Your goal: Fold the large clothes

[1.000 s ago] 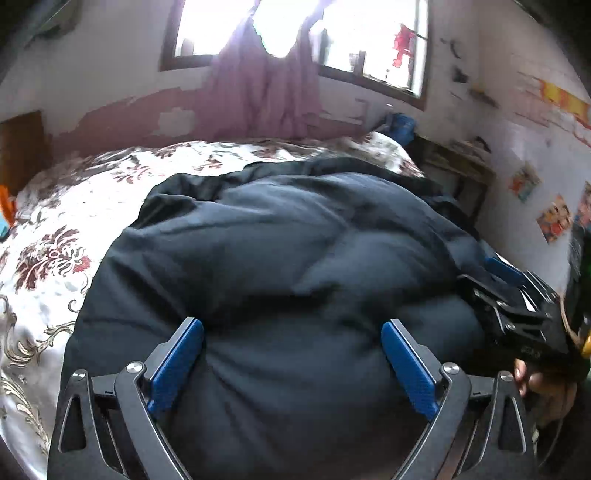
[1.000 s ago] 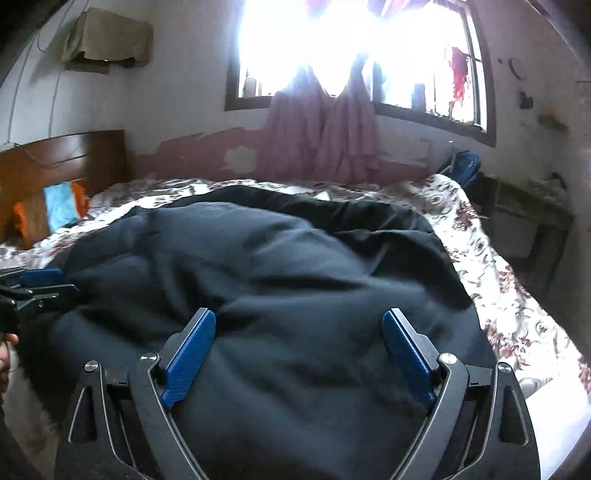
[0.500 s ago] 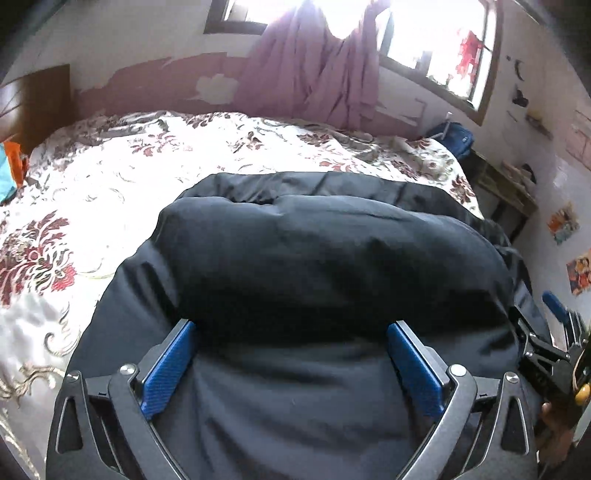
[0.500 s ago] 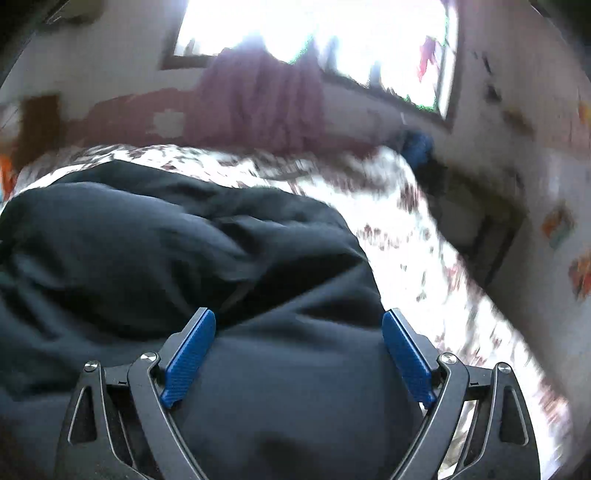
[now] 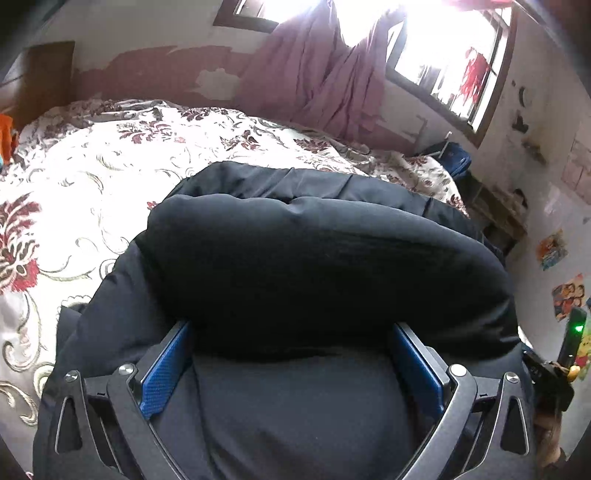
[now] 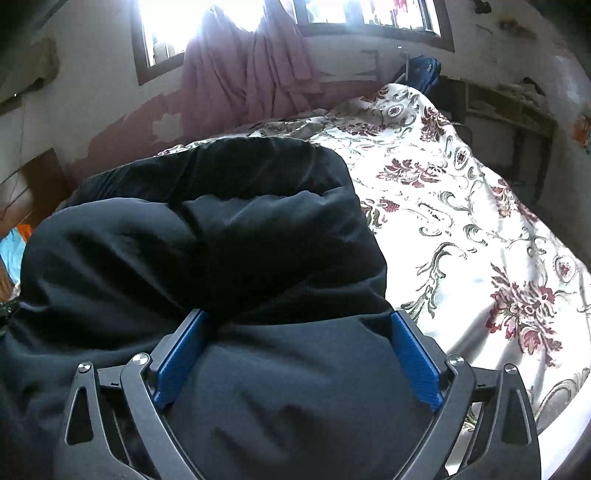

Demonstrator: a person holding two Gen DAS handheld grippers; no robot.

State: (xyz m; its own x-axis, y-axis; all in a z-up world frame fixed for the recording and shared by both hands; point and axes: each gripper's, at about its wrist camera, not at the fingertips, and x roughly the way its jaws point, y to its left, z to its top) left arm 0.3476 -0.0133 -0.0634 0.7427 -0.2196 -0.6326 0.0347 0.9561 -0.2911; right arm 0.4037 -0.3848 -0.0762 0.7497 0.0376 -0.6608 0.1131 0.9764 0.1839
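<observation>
Black coat (image 5: 325,266) beside bedspread (image 5: 92,177), seemingly bare.

Home bedroom: floral-quilted bed (image 5: 92,158), curtained window (image 5: 332,74), wooden headboard (image 6: 33,184).

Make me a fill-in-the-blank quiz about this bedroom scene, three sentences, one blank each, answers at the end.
1. The dark jacket lies on a bed whose cover has a ____ pattern.
2. The curtain hanging under the window is ____ in colour.
3. The pads on the right claw and on the left claw are ____ in colour.

Missing words: floral; pink; blue
</observation>
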